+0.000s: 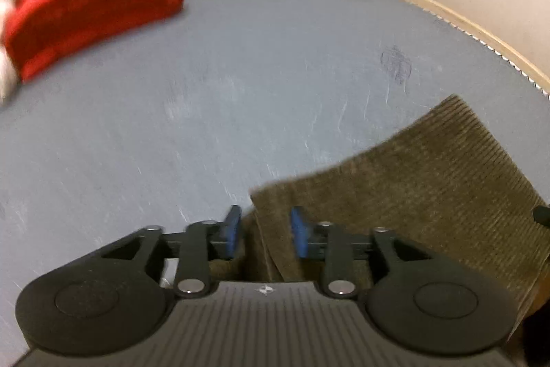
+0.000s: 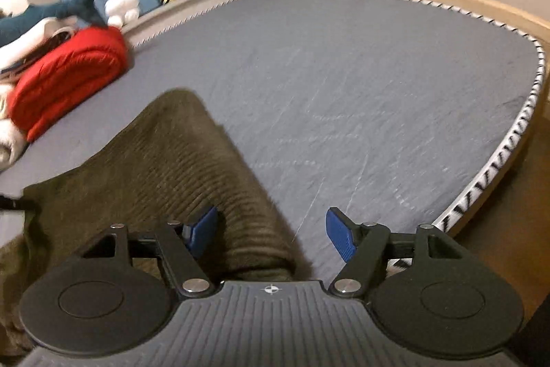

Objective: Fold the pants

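Olive corduroy pants (image 1: 429, 181) spread on grey mattress (image 1: 240, 74), at near edge, between both tools. Left gripper (image 1: 264, 234): blue pads (image 1: 233, 231) parted, straddling a raised fold of the left edge, not yet pinching. Right gripper (image 2: 271, 234): spread wide, right edge of pants (image 2: 154, 167) lying between the fingers, no contact confirmed. Step in hand, as judged: taking hold of both edges.

- Seat cloth deep between pads before closing.
- Pinch all layers, not the top ply only.
- Close both tools at matching points along the garment.
- Lift evenly; avoid skew.
- Keep clear of red bundle (image 2: 68, 78) at far left.
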Tool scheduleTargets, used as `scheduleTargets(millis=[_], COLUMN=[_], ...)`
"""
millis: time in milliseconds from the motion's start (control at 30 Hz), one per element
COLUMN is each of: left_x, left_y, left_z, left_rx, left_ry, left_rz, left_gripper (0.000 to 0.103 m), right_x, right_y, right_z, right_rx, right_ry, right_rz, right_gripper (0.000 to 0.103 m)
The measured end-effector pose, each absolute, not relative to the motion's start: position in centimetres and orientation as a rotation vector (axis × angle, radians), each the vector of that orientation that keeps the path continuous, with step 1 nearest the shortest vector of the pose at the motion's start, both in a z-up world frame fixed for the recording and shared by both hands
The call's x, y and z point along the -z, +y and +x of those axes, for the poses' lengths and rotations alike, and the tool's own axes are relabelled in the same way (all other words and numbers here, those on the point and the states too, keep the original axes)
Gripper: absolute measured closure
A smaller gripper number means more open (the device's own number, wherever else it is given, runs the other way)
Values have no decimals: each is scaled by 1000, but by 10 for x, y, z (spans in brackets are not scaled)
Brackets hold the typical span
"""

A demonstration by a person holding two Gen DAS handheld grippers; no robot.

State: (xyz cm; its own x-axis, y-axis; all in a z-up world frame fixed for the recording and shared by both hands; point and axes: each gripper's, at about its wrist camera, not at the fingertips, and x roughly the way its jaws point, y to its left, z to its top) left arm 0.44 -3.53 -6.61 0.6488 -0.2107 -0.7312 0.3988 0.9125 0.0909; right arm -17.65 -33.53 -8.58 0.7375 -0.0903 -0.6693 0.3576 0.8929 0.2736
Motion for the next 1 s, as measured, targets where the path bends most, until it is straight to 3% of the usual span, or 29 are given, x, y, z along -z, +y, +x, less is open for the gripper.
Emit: scheduleTargets(millis=[233, 300, 333, 500, 700, 800, 1000], left_x=[39, 52, 60, 110, 76, 92, 88], left_y=[-36, -45, -51, -81, -69, -74, -75], left_z=[-14, -14, -16, -49, -70, -87, -79], left_rx=[509, 655, 693, 820, 929, 980, 895], left_ry=[737, 843, 883, 1003, 944, 958, 918], left_rz=[128, 139, 182, 542, 462, 602, 598], left_gripper=[51, 51, 52, 53, 53, 52, 51], right_x=[90, 91, 92, 88, 89, 91, 85], right_y=[-338, -343, -344, -347, -350, -349, -352], right_z=[-171, -172, -172, -172, -172, -172, -179], right_rx=[238, 211, 194, 211, 232, 229, 279], right_ry=[724, 727, 725, 700, 702, 707, 661], right_rz=[448, 454, 460, 461, 500, 507, 529], right_gripper=[28, 38, 52, 71, 74, 72, 54])
